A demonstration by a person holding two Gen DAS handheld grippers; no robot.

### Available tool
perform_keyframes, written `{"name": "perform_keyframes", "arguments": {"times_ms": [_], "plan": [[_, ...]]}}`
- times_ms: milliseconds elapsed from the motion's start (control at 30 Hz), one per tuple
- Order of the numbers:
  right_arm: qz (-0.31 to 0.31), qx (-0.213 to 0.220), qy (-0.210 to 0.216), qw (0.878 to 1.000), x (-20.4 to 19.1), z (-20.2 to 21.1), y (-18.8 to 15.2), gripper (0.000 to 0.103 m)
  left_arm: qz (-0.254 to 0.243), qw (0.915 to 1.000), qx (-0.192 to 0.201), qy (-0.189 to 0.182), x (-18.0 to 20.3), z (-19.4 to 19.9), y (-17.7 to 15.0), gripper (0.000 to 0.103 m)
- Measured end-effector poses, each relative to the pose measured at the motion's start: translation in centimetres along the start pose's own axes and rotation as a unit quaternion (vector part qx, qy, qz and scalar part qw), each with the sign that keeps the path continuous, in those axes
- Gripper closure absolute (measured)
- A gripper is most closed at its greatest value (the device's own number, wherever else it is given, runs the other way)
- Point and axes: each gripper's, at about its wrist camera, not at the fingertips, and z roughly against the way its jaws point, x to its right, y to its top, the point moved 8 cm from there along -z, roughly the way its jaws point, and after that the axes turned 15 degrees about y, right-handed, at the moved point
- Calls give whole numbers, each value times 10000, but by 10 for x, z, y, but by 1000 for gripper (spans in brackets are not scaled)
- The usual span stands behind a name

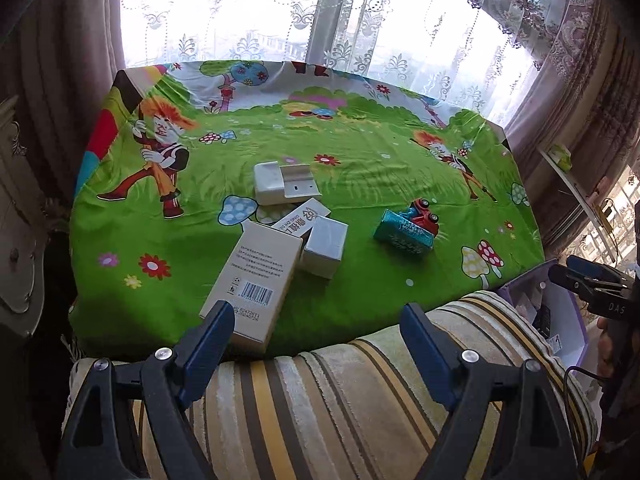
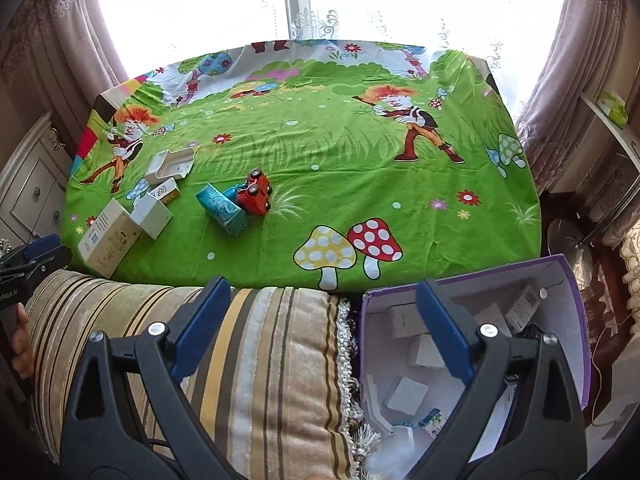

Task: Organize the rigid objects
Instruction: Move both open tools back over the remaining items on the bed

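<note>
Here the tall box [image 1: 256, 280] lies just ahead of the left gripper [image 1: 320, 320]; both grippers released, empty

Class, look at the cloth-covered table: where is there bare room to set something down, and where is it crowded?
Free: the wide stretch of the tablecloth right of the red toy truck, out to the mushroom prints, and the far strip by the window. Crowded: the near left, where the barcode box, the small white box and the white holder cluster.
</note>
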Motion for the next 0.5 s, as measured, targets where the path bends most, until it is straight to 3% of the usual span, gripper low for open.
{"name": "perform_keyframes", "arguments": {"times_ms": [300,500], "plan": [[506,-372,89,9980,-29,-39,10,8,-74,9977,-526,419,-26,-37,2,17],[735,-648,224,9949,-43,-68,14,9,-91,9959,-805,413,-32,-54,-2,17]]}}
